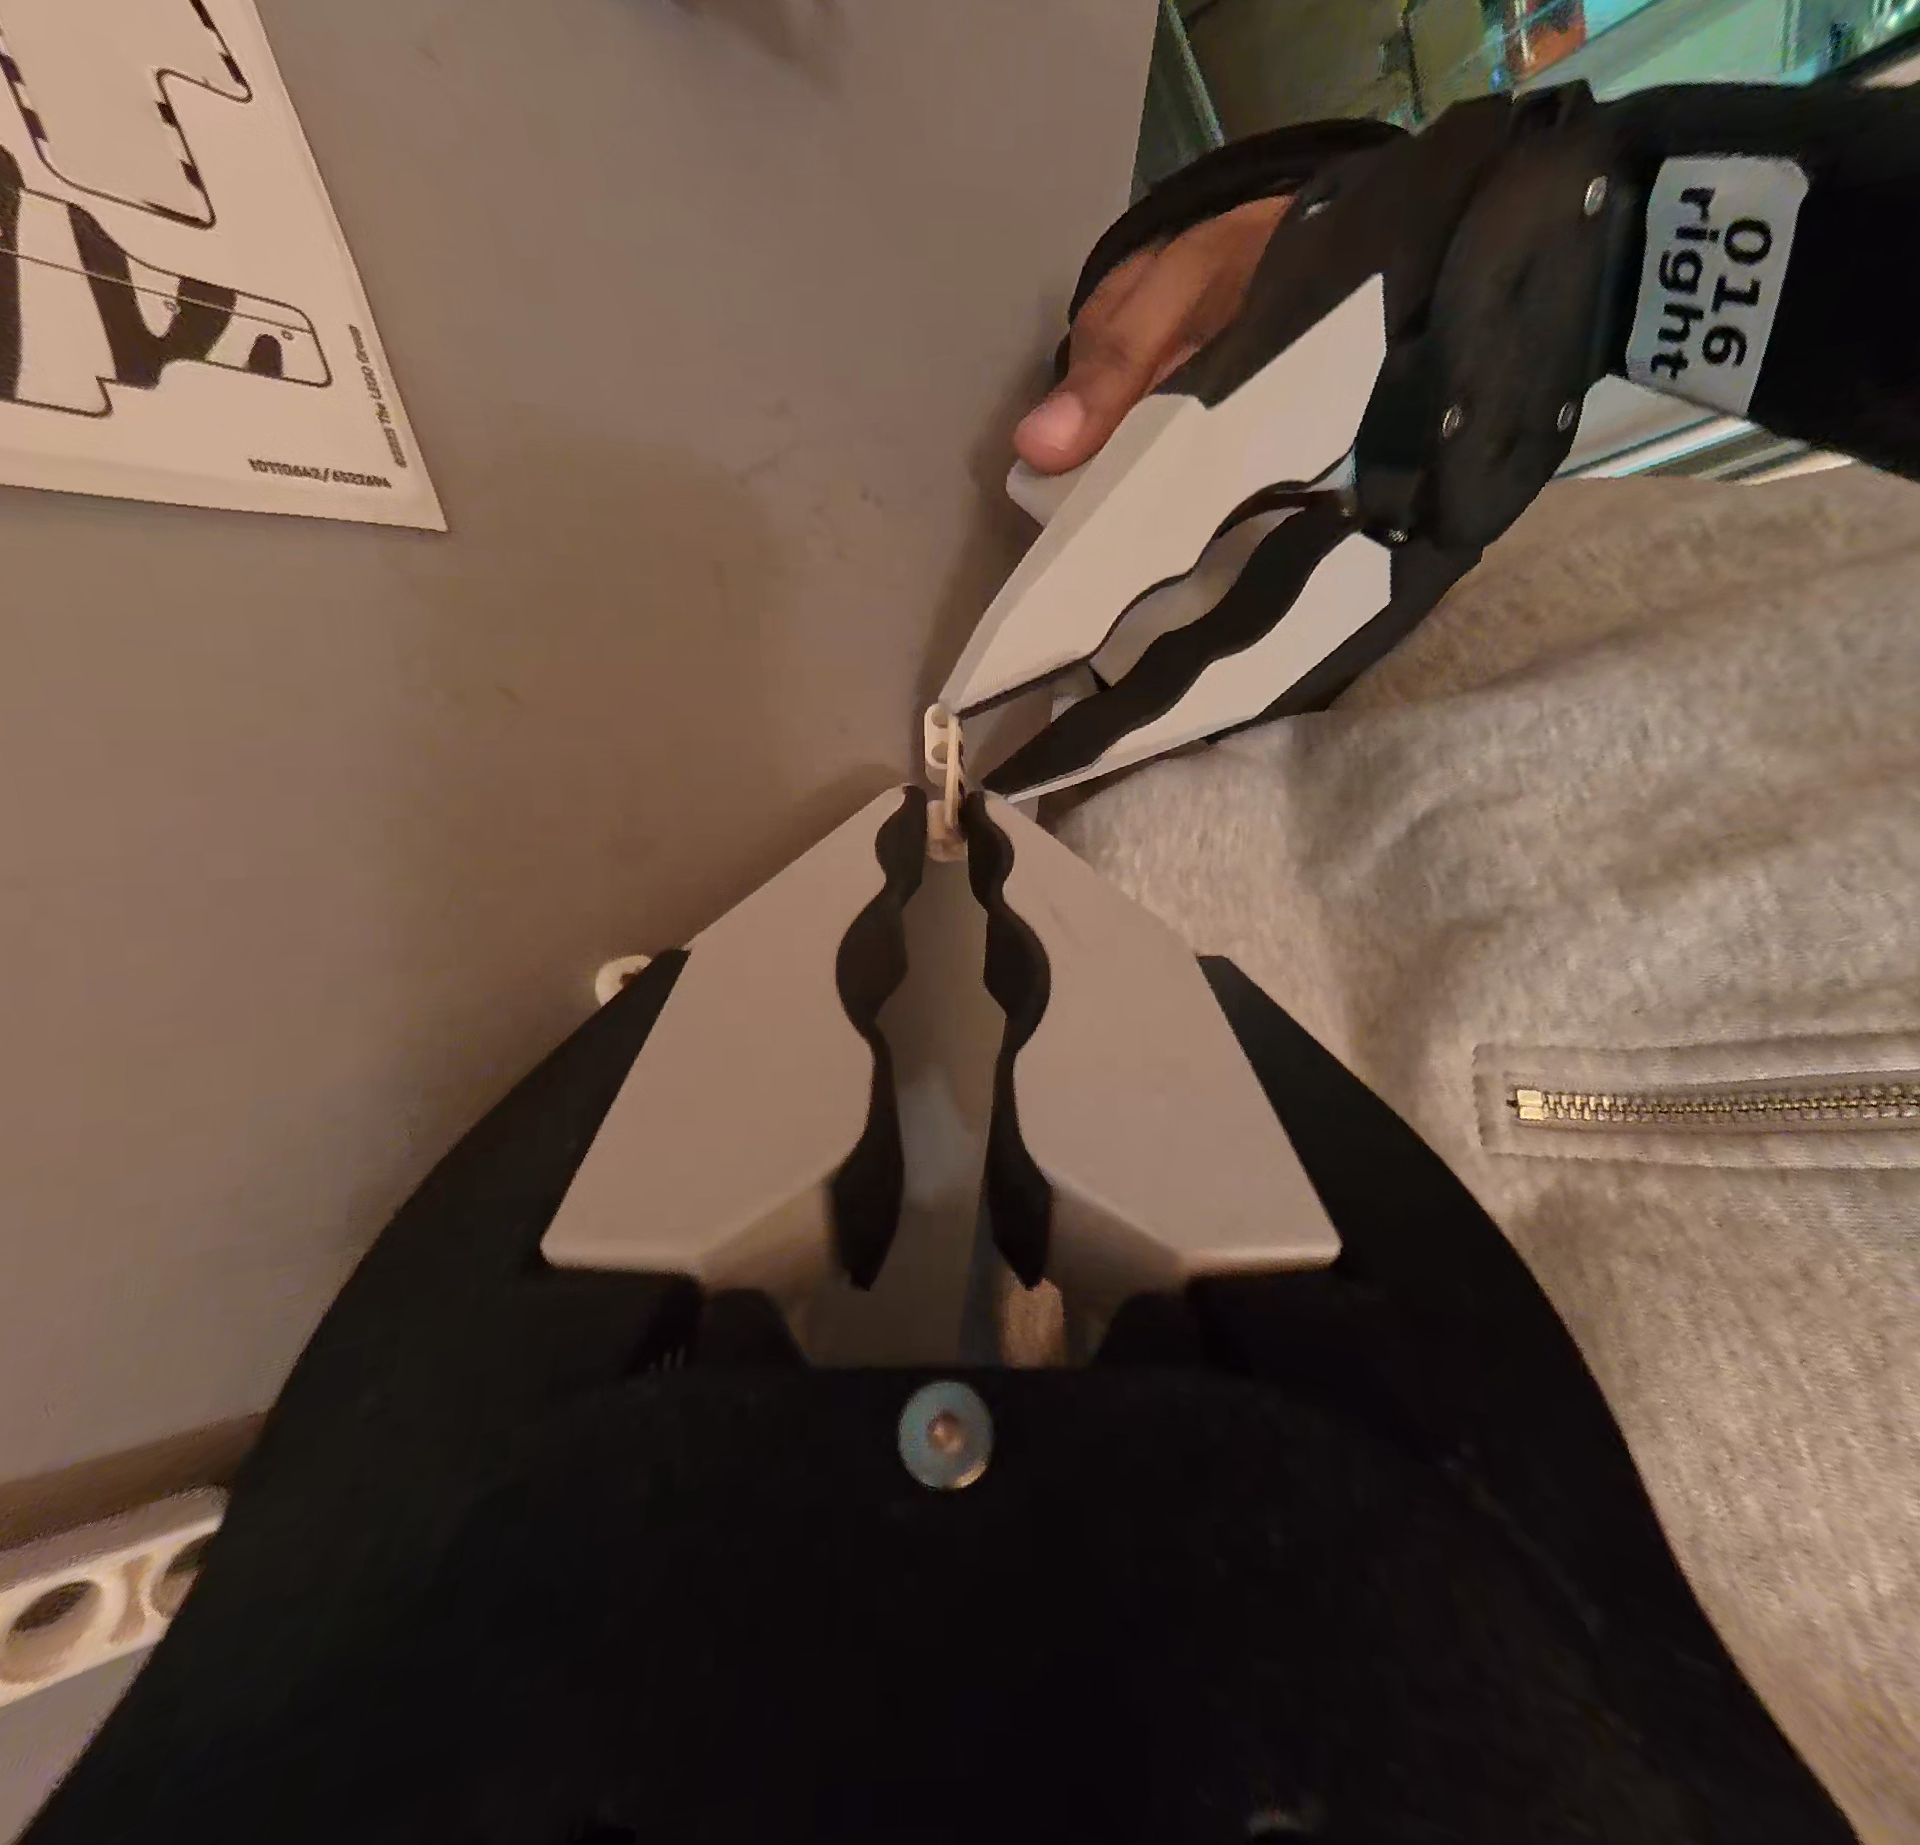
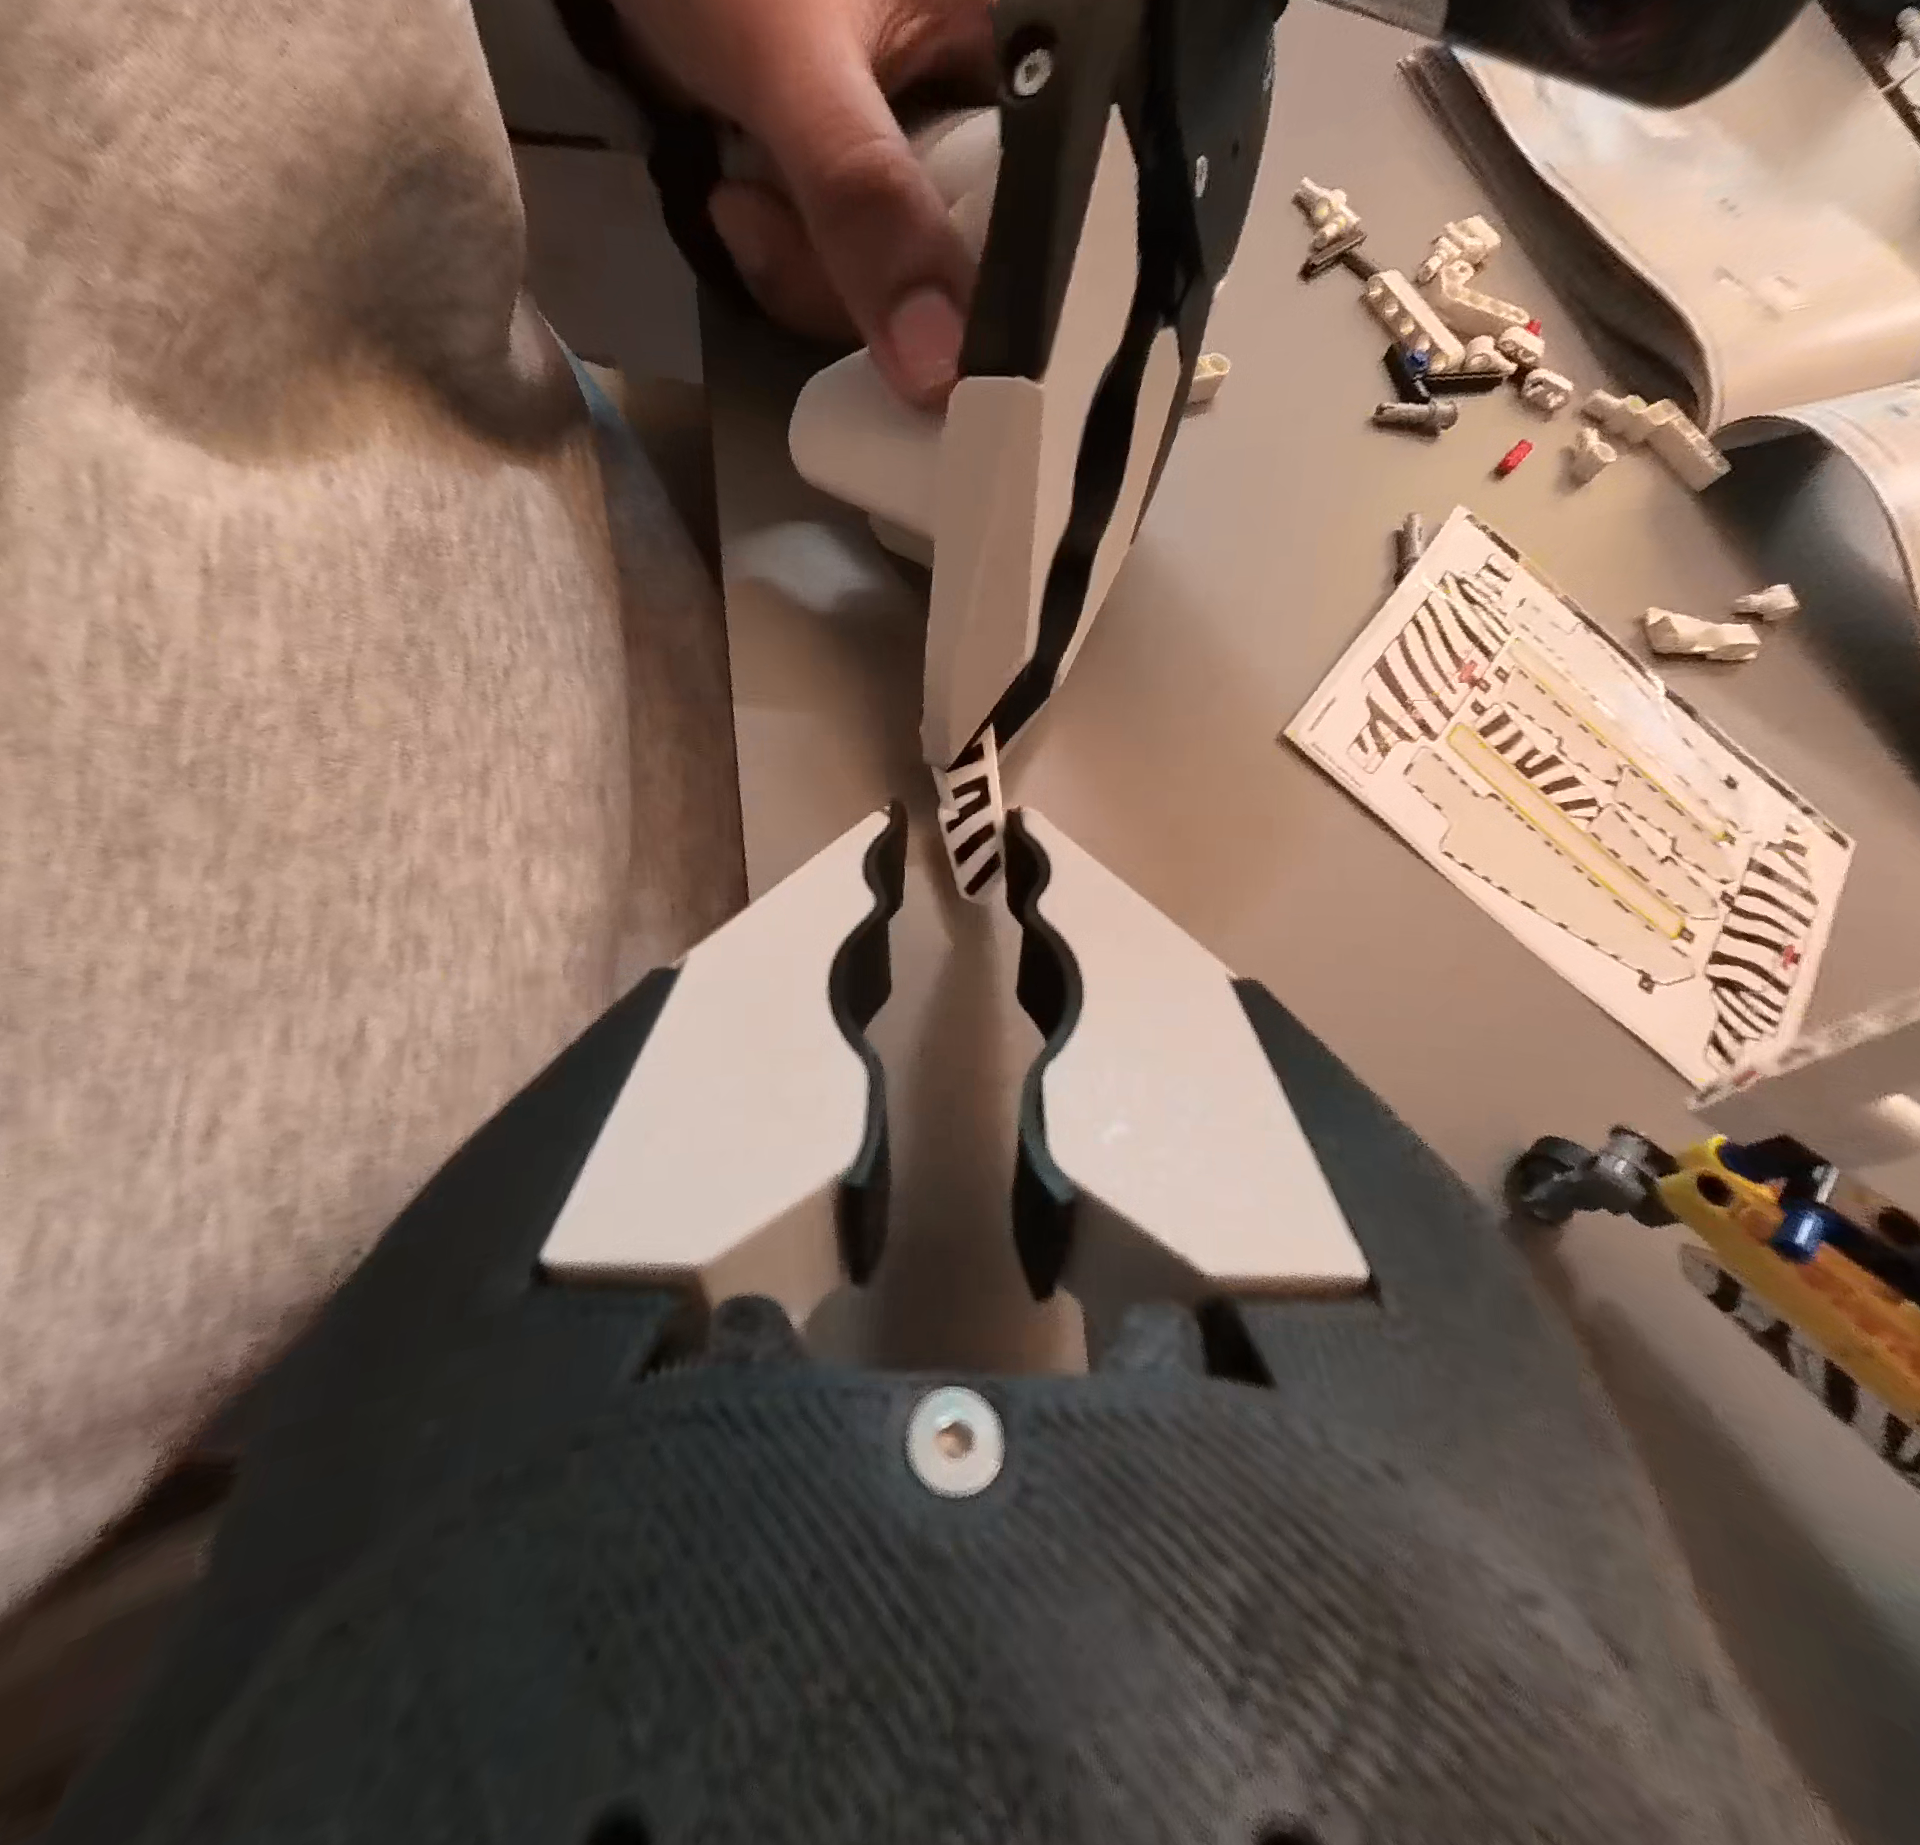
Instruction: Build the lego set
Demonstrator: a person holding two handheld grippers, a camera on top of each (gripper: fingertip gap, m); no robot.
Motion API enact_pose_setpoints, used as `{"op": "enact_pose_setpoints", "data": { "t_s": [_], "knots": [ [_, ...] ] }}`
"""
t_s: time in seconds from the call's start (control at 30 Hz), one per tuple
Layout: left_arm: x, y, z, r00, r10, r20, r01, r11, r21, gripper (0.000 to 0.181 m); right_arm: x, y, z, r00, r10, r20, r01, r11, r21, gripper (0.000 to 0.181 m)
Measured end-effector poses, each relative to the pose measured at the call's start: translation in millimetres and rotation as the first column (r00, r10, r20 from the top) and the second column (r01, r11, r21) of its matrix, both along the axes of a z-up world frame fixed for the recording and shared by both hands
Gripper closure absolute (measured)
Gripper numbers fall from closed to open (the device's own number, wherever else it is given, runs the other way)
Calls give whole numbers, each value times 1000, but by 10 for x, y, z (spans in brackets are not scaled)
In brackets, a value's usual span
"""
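Up close, the left gripper (image 1: 945,808) pinched a small white lego piece (image 1: 943,756) between its black wavy-ridged pads, its pale wedge-shaped fingers nearly together. In the left wrist view the piece looked like a short beam with round holes; in the right wrist view (image 2: 971,829) its face carried black zebra-like stripes. The right gripper (image 2: 951,839) stood slightly parted, its tips on either side of the striped end of the piece; whether they pressed on it could not be told. Both tools had matte black textured bodies, each with a silver screw at the middle.

Beneath lay a smooth grey table (image 1: 623,445). On it rested a glossy sticker sheet (image 2: 1569,808) with zebra-striped and yellow-edged shapes, a scatter of loose white pieces (image 2: 1455,330) with small dark and red pins, an open instruction booklet (image 2: 1714,237), and a partly built yellow model (image 2: 1745,1234) with blue pins and a dark wheel. A fuzzy grey garment (image 1: 1558,964) with a metal zip filled one side. A white label with writing wrapped the right gripper's handle.
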State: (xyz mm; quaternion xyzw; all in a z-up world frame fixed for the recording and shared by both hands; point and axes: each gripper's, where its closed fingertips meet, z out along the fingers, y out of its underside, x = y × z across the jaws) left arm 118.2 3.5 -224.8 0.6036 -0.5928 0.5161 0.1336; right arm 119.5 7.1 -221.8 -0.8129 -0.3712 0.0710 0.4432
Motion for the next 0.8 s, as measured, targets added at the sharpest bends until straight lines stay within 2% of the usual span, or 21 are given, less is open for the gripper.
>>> {"op": "enact_pose_setpoints", "data": {
  "t_s": [0.2,0.3,0.57,0.8],
  "knots": [
    [14,3,1,1000,3,-26,-3,999,-32,173,23,46,-72,996,6,84,-8,1000,16,170],
    [10,26,30,1000,5,-11,-5,1000,-9,161,32,54,-81,997,3,73,-3,1000,-1,170],
    [8,284,180,991,75,115,-87,991,105,158,82,103,-88,1000,-16,27,17,999,-47,170],
    [-21,282,297,974,58,218,-85,990,114,159,138,145,-88,999,-43,21,44,998,-51,169]
  ]
}}
